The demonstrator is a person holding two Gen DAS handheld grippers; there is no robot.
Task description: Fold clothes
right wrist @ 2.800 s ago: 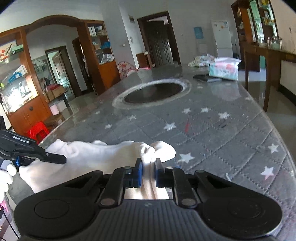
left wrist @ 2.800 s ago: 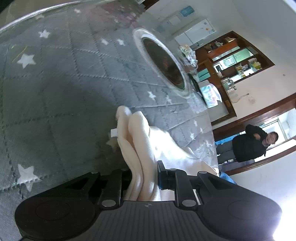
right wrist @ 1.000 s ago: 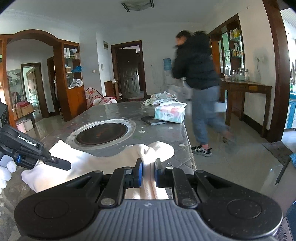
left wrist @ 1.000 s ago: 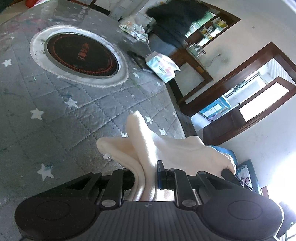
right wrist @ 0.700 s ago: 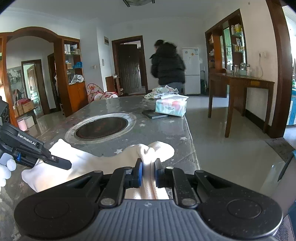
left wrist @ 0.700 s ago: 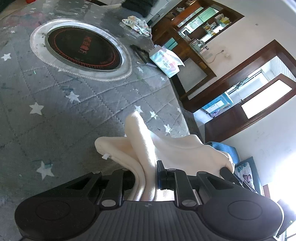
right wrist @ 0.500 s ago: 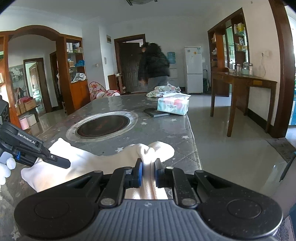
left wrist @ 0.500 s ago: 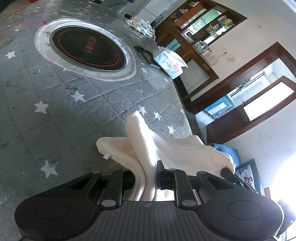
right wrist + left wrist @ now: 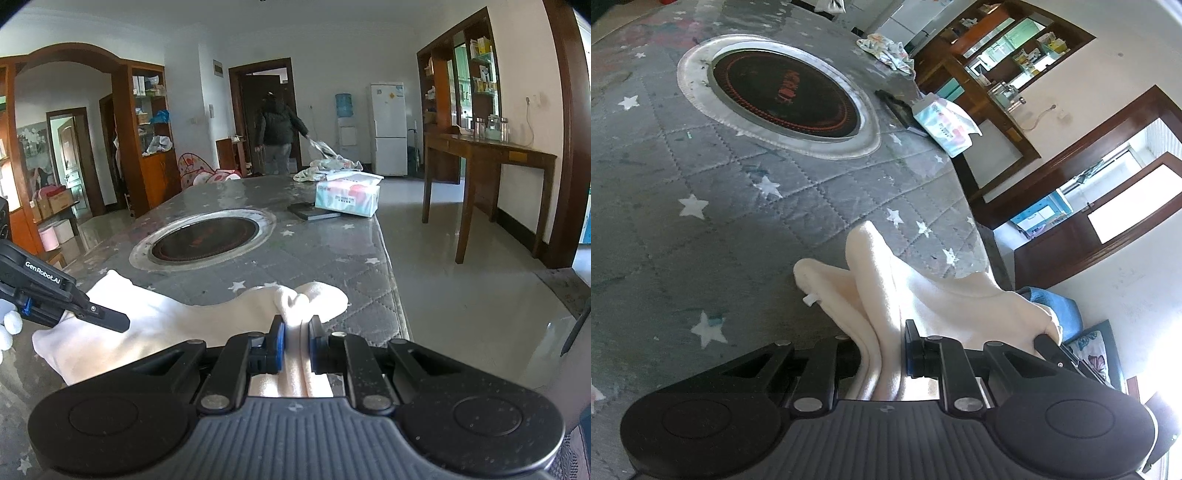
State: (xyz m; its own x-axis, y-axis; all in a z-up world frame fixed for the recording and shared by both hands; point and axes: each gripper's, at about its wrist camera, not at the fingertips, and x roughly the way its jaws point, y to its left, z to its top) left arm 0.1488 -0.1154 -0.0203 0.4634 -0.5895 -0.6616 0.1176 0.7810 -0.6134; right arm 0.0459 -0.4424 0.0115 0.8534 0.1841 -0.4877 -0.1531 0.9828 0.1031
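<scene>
Both claws pinch bunched folds of the cream garment [image 9: 173, 325], the right claw [image 9: 296, 345] at its 3 o'clock end, the left claw [image 9: 881, 356] at its 9 o'clock end, cloth lying on the starred worktop [image 9: 332, 254], burner [image 9: 205, 240] beyond at 12.

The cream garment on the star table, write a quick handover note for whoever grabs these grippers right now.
Left gripper: shut on one bunched end of the cream fleece garment.
Right gripper: shut on the other end, near the table's right edge.
The garment hangs stretched between them, low over the grey star-quilted table cover, in front of the round inset cooktop.
Done: both ends gripped.
Left: no neat fold shows yet; lay it flat and fold.
Beyond the cooktop: pastel tissue pack.
</scene>
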